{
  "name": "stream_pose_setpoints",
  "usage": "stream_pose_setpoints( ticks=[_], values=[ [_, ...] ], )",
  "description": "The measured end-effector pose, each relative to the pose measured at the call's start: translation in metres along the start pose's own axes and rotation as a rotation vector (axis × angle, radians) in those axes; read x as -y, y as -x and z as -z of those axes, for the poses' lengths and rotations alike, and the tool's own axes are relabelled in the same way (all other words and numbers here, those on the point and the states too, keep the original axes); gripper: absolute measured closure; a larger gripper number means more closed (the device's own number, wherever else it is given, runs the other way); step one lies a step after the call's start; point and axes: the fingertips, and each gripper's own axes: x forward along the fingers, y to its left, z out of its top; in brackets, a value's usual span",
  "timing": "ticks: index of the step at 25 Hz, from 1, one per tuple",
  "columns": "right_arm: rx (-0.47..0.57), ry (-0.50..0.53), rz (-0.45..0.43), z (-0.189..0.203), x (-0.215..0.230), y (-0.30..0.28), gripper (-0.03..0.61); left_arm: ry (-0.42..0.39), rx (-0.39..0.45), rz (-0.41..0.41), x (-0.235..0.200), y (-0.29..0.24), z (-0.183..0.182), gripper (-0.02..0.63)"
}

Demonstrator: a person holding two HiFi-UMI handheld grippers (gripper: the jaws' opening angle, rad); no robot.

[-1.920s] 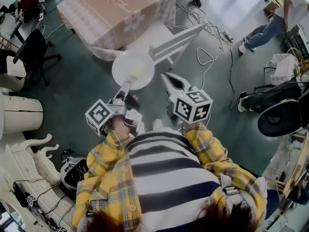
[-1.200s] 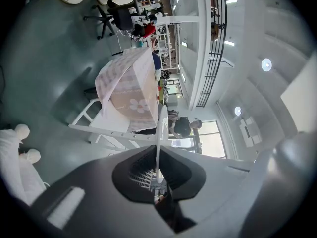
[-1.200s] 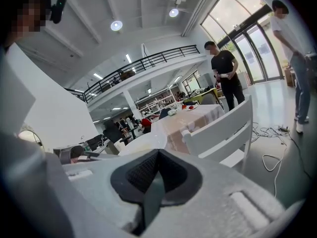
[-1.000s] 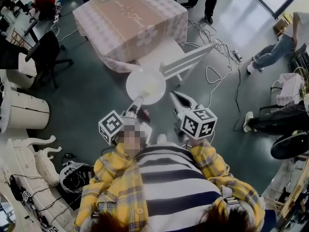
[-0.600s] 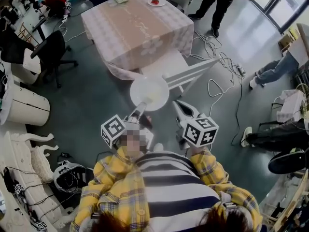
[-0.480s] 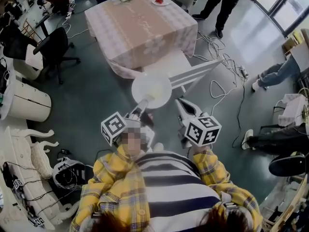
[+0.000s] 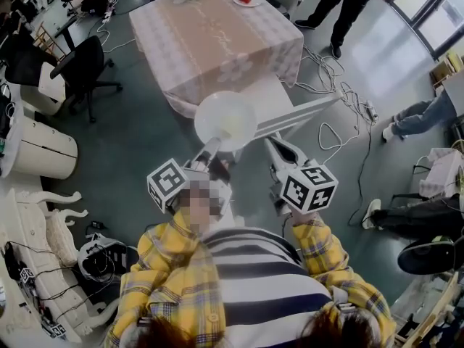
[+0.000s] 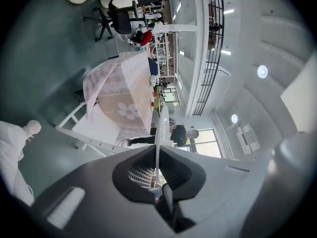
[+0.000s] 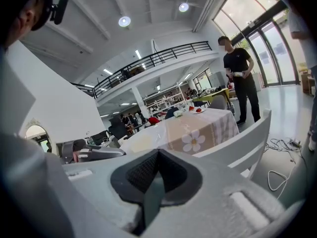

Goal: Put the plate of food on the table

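Plate (image 7: 217, 111): plain white. Food (image 7: 234, 127) on it: pale yellow.

Worktop (image 7: 163, 27): covered in a pink-and-white check. A tan runner (image 7: 217, 31) down the centre carries a white flower (image 7: 239, 67) motif.

Chair (image 7: 293, 113): white.

Left tongs (image 7: 212, 148) and right tongs (image 7: 274, 147): grey bodies with dark ribbed pads (image 9: 141, 175). Each cube (image 7: 167, 185) is faced with black-and-white square markers.

Person's sleeves (image 7: 163, 267): yellow plaid. Shirt front (image 7: 246, 281): broad dark and white stripes.

Floor (image 7: 138, 129): dark grey-green.

Office chair (image 7: 83, 64): black.
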Motion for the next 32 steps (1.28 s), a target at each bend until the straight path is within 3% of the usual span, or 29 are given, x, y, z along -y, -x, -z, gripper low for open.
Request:
stream_pose_setpoints(
  ticks=[21, 32],
  values=[
    [0.017, 0.036, 0.008, -0.079, 0.023, -0.123, 0.581, 0.006, 0.013, 0.018, 0.012, -0.089, -0.108, 0.615],
    [0.004, 0.053, -0.023, -0.104, 0.044, -0.162, 0.581, 0.038, 0.051, 0.0, 0.014, -0.122, -0.123, 0.615]
  ],
)
